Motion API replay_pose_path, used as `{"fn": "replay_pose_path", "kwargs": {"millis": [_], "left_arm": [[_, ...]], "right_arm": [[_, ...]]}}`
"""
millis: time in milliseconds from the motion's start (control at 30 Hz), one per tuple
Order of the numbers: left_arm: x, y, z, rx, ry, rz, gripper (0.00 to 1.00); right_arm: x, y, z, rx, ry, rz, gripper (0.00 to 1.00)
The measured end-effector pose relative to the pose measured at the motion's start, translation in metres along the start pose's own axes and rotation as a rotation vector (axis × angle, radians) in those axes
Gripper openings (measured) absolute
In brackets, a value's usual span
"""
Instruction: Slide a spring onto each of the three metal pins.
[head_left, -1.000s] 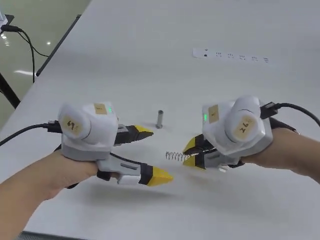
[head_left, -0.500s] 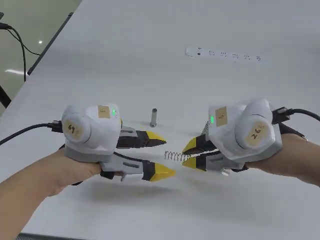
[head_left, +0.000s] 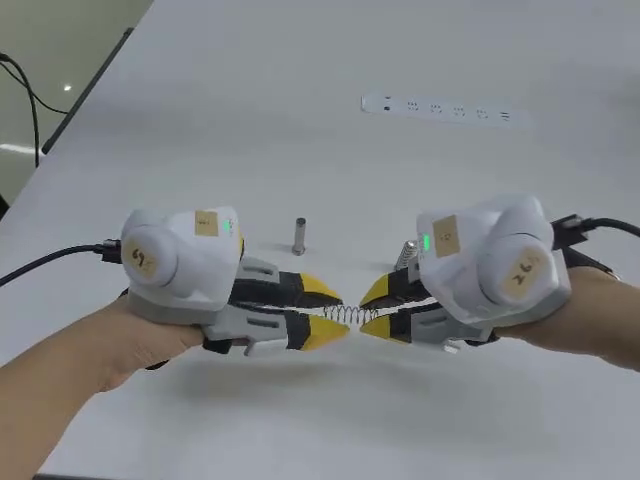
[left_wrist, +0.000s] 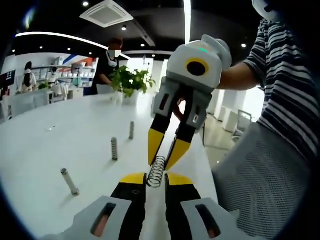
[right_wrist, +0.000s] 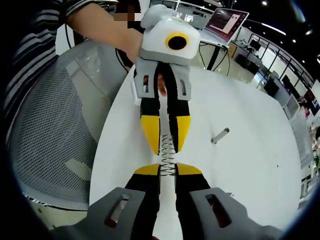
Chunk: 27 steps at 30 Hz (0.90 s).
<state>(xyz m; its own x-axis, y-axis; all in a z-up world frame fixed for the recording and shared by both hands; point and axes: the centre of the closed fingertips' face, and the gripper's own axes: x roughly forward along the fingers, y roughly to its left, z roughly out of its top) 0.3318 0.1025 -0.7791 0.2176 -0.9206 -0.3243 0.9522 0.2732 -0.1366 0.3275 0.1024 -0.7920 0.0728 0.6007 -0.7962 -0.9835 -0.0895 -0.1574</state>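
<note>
spring (head_left: 348, 316) held level just above the table (head_left: 300, 100): right gripper (head_left: 366, 313) pinching one end, left gripper (head_left: 335, 314) clamped on the other (tips nearly meeting). bare pin (head_left: 299, 236) upright just behind.

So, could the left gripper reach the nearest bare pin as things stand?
Probably yes: only bare table separates the left gripper from the pin, though its jaws flank the spring the right gripper holds.
</note>
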Motion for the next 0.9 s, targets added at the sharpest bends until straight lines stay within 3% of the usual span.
{"fn": "replay_pose_path", "kwargs": {"millis": [300, 633, 900], "left_arm": [[0.001, -0.005, 0.004, 0.012, -0.01, -0.033, 0.03], [0.001, -0.009, 0.003, 0.012, 0.016, -0.087, 0.02], [0.001, -0.012, 0.0, 0.0, 0.028, -0.12, 0.02]], "right_arm": [[-0.005, 0.002, -0.002, 0.003, -0.019, -0.002, 0.08], [-0.005, 0.008, -0.001, 0.037, -0.046, -0.003, 0.08], [-0.006, 0.012, -0.013, 0.084, -0.051, -0.01, 0.15]]}}
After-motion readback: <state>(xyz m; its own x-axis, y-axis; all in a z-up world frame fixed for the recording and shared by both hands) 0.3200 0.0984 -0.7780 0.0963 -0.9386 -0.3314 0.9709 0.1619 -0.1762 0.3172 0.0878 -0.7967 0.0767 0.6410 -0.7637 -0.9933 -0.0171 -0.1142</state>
